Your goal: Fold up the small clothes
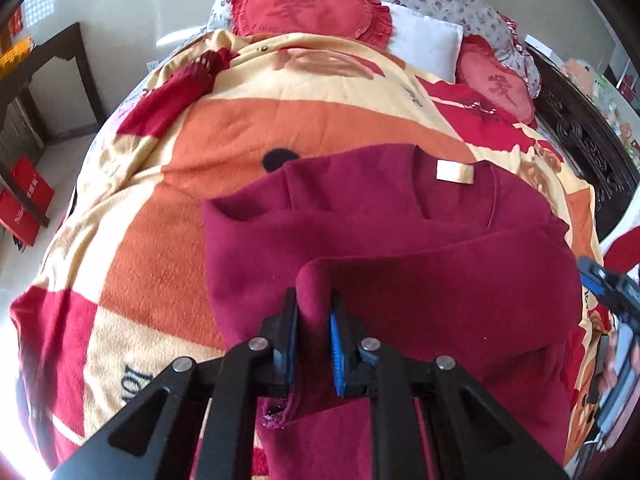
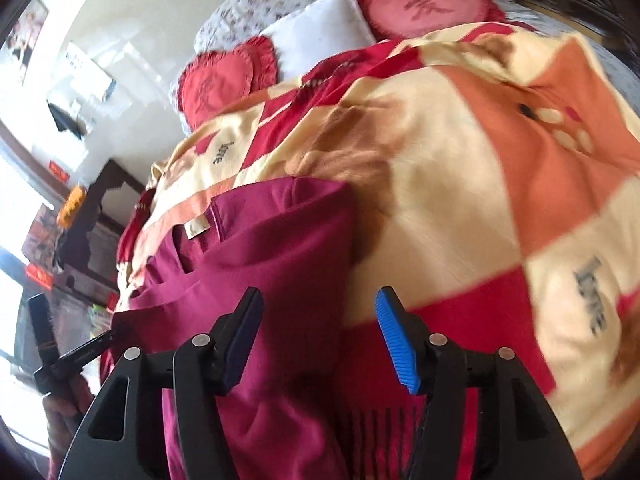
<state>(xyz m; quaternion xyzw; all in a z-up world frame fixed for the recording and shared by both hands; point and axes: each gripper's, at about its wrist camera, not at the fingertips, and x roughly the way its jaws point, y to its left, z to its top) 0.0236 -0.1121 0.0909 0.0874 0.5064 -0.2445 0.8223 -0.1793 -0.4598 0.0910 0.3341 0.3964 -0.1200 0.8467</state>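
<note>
A maroon fleece garment (image 1: 400, 240) with a cream neck label (image 1: 454, 171) lies on the patterned blanket (image 1: 168, 216). My left gripper (image 1: 314, 300) is shut on a raised fold of the garment's near edge, which bulges up between the pads. The right gripper shows at the far right edge of the left wrist view. In the right wrist view the garment (image 2: 264, 248) lies to the left, with the label (image 2: 196, 227) visible. My right gripper (image 2: 318, 310) stands open above the garment's right edge; the pads do not press on the cloth.
Red heart cushions (image 1: 308, 8) and a white pillow (image 1: 424, 44) lie at the head of the bed. A dark wooden table (image 1: 44, 64) stands left of the bed, with red boxes (image 1: 24, 200) on the floor. A carved dark headboard (image 1: 580, 136) runs along the right.
</note>
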